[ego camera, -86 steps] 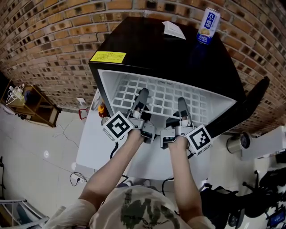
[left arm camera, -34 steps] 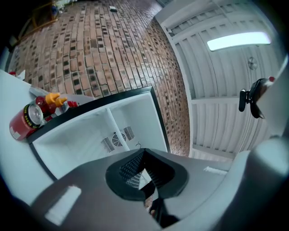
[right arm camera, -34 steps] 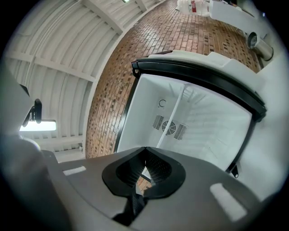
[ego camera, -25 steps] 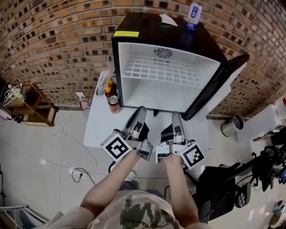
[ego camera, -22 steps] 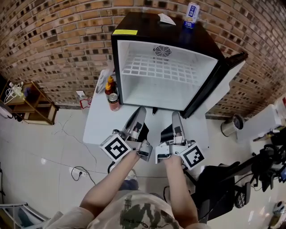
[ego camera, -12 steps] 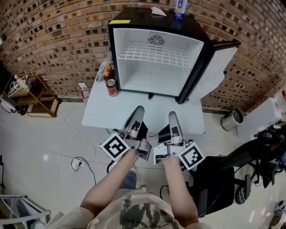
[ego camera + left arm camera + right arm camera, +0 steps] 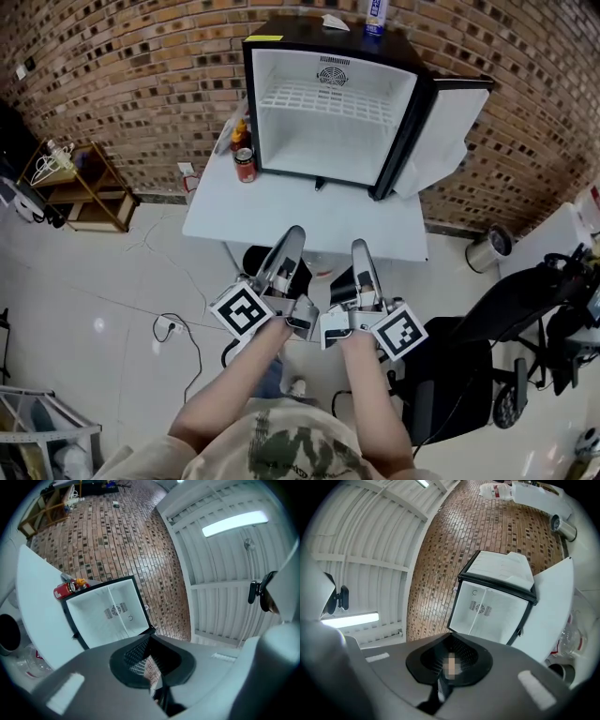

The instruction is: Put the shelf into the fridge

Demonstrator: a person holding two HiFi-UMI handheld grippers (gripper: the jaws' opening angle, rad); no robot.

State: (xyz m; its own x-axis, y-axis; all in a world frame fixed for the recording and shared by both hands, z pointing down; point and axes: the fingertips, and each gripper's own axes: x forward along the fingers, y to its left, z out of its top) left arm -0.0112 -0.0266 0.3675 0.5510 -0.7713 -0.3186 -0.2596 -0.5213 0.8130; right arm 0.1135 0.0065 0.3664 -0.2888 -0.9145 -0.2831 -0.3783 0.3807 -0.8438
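table [image 7: 281, 220] carrying fridge | fridge [image 7: 323, 148] standing open | shelf [image 7: 328, 97] sitting inside fridge, upper level | left gripper [image 7: 294, 234] and right gripper [image 7: 359, 247] hovering clenched, empty, well before fridge | red can [image 7: 245, 165] standing just left of fridge

A red-brown brick wall [image 7: 141, 75] backs the room. The floor [image 7: 94, 309] is glossy pale tile, with a cable [image 7: 171, 327] lying on it. A white counter [image 7: 281, 220] stands against the wall. A wooden shelf unit [image 7: 80, 183] stands off to one side of it, and a black chair [image 7: 469, 375] sits nearer on the other. A strip light [image 7: 234, 523] glows on the white ribbed ceiling [image 7: 220, 597].
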